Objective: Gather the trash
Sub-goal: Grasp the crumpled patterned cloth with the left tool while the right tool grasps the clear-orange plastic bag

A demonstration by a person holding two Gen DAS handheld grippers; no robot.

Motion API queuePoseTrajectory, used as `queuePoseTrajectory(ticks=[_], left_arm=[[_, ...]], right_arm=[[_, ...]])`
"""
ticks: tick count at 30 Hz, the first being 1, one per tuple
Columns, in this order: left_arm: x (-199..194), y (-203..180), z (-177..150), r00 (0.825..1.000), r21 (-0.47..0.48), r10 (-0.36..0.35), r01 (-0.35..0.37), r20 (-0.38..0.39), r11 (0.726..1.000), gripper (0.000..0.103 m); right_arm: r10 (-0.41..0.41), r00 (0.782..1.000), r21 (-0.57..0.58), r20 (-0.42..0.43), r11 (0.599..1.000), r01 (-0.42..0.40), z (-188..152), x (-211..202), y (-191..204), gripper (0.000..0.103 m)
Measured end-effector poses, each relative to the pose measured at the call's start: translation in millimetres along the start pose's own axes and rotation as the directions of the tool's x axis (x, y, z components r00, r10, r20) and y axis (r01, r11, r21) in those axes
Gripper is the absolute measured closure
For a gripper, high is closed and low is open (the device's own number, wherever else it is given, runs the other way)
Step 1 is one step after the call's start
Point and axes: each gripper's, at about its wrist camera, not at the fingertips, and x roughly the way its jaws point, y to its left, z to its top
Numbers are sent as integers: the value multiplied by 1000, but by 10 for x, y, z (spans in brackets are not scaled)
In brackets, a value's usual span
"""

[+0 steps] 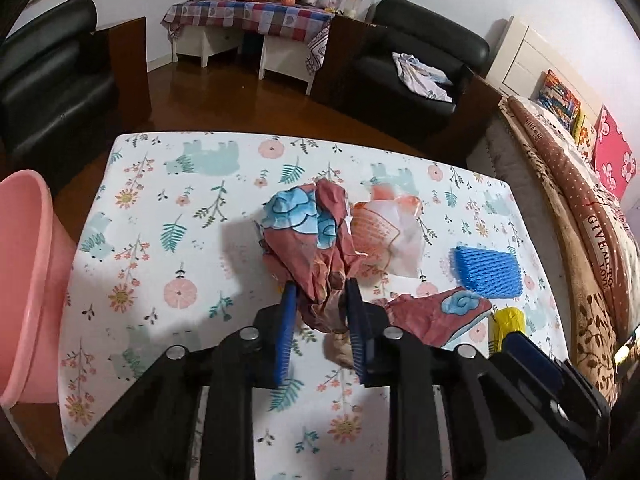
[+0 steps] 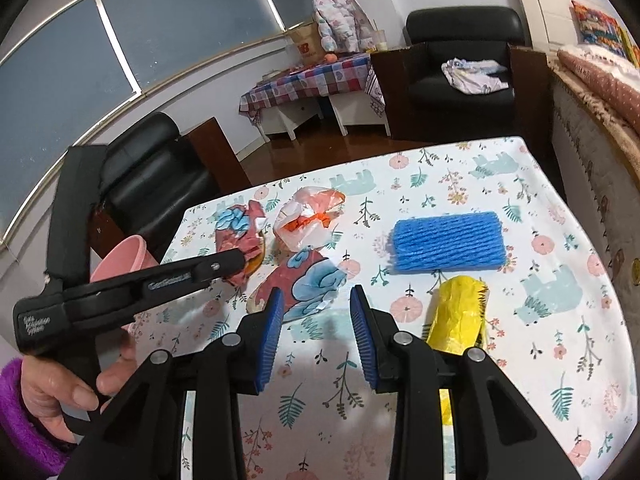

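Note:
A crumpled red paper with blue clouds point(image 1: 304, 236) lies mid-table on the flowered cloth point(image 1: 160, 208). My left gripper point(image 1: 320, 292) is shut on its near end, blue pads pressing both sides; the right wrist view shows that gripper's tip point(image 2: 232, 262) on the same paper point(image 2: 240, 232). My right gripper point(image 2: 316, 296) stands open just short of a flatter red and blue paper point(image 2: 308, 284), nothing between its pads. A white and orange plastic bag point(image 2: 308, 220), a blue foam net point(image 2: 448, 242) and a yellow bag point(image 2: 460, 312) also lie on the table.
A pink bin point(image 1: 24, 260) stands off the table's left edge. A hand with a purple sleeve point(image 2: 60, 384) holds the left gripper. Black armchairs point(image 1: 416, 64) and a checked-cloth table point(image 1: 248, 16) stand beyond; a bed point(image 1: 580, 216) runs along the right.

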Motion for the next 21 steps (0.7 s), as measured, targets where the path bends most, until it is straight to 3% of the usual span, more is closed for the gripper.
queuePoseTrajectory(ticks=[4, 13, 21], left_arm=[[-135, 75, -60, 999, 17, 12, -13, 40, 1000, 81], [-362, 263, -140, 996, -1, 30, -30, 85, 1000, 81], [-498, 457, -218, 992, -26, 51, -48, 111, 999, 81]], right_arm=[[13, 1000, 21, -2, 1000, -13, 26, 6, -7, 69], [47, 998, -50, 30, 998, -46, 383, 77, 332, 64], [-40, 998, -87, -47, 996, 36, 562, 567, 540, 64]])
